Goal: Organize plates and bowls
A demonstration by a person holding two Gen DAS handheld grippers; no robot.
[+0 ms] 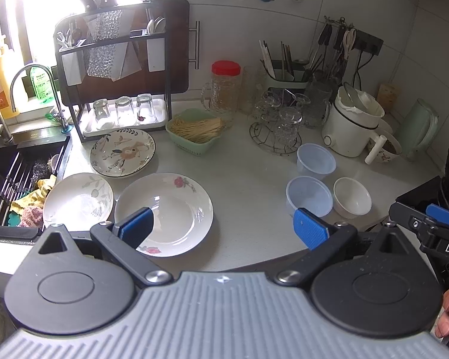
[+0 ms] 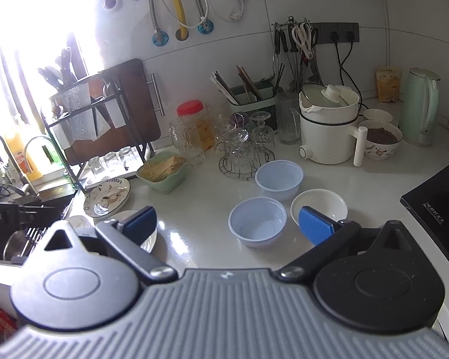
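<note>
Plates (image 1: pixel 163 214): three are laid on the left of the counter (image 1: pixel 248 161), near the sink (image 1: pixel 21 176).
Bowls (image 1: pixel 309 196): three are set on the right.
Left gripper (image 1: pixel 223 229): held wide open, empty.
Right gripper (image 2: pixel 227 224): held wide open, empty.

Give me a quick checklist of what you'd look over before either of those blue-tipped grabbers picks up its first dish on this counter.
1. Left gripper open and empty: ok, fingers spread wide, nothing between them.
2. Right gripper open and empty: ok, same.
3. Rose plate free to lift: ok, nothing lies in it and it sits apart from the grey-leaf plate.
4. Two blue plastic bowls and the white bowl empty for stacking: ok, though the nearer blue one shows small dark specks.
5. Space beside the bowls: not ok, the glass rack stands close behind them.
6. Plates dry: cannot tell, glare hides it.
</note>
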